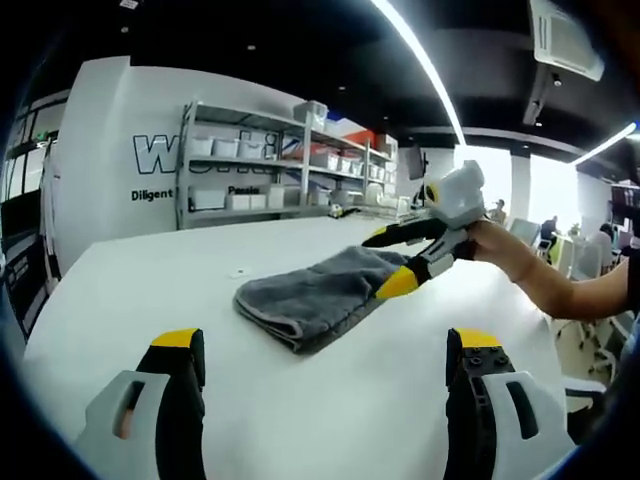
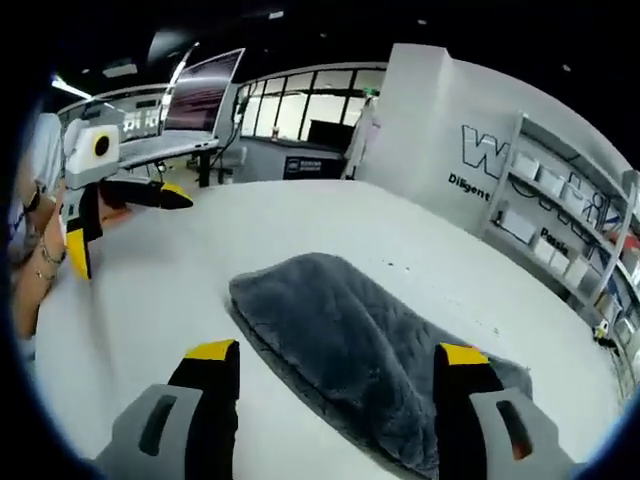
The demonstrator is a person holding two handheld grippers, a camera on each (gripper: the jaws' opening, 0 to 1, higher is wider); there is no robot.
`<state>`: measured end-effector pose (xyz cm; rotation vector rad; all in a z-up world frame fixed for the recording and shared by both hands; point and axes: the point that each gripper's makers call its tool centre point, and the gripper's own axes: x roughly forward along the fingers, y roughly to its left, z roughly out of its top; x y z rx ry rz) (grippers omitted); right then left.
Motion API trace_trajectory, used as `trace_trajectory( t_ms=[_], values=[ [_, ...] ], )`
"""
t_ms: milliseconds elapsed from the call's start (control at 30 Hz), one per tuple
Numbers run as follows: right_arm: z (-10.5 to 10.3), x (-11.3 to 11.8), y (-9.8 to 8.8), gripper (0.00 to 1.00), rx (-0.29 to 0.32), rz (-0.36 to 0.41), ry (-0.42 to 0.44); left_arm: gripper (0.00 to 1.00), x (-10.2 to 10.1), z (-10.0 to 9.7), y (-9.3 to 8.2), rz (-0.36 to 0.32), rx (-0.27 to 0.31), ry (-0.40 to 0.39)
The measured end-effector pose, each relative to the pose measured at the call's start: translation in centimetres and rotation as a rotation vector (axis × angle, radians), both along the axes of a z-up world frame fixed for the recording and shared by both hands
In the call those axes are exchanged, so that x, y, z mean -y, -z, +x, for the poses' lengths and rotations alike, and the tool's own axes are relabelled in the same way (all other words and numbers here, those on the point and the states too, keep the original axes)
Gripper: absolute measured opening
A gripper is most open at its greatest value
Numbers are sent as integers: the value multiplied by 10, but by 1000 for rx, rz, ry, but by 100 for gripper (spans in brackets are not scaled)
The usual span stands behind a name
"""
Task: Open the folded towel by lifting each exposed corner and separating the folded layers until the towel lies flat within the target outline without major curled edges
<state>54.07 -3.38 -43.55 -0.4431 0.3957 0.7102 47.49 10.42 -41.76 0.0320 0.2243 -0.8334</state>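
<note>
White and bare around the cloth, the table (image 1: pixel 300 400) runs back toward a wall with large dark lettering, partly hidden by metal shelving (image 1: pixel 290 160) stacked with pale bins; the words cannot be read whole. Ceiling light strips (image 1: pixel 420 60) cross a dark ceiling.

On the table lies the grey towel (image 1: pixel 320 295), folded, with a thick doubled edge turned toward the left gripper view. From that view its far right end is hidden behind the right gripper (image 1: pixel 400 260). From the right gripper view the towel (image 2: pixel 350 340) spreads wide and runs under the near jaw on the right, so its lower corner is cut off at the edge of the picture. How many layers it has cannot be made out.

The left gripper (image 1: pixel 330 365) shows its two yellow-tipped jaws standing well apart above bare table, short of the towel and touching nothing. In the right gripper view it (image 2: pixel 120 215) appears off to the left, held by a hand, jaws spread, clear of the cloth.

The right gripper (image 2: pixel 335 370) also has its jaws wide apart, one over bare table, the other over the towel. Seen from the left gripper view, its lower yellow tip sits at the towel's right edge; whether it touches the fabric cannot be told. It grips nothing.
</note>
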Motion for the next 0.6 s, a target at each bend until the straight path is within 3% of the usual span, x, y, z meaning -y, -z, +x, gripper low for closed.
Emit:
trace_trajectory(
  t_ms=[200,400,600],
  values=[
    [0,-44,14,68,0,-43,-117,99,1,-1,-2,-4,7,6],
    [-3,-80,28,48,-12,-27,-197,99,1,0,-2,-1,6,4],
    [-2,-93,38,32,-12,-38,-226,99,0,2,-4,-2,4,2]
  ],
)
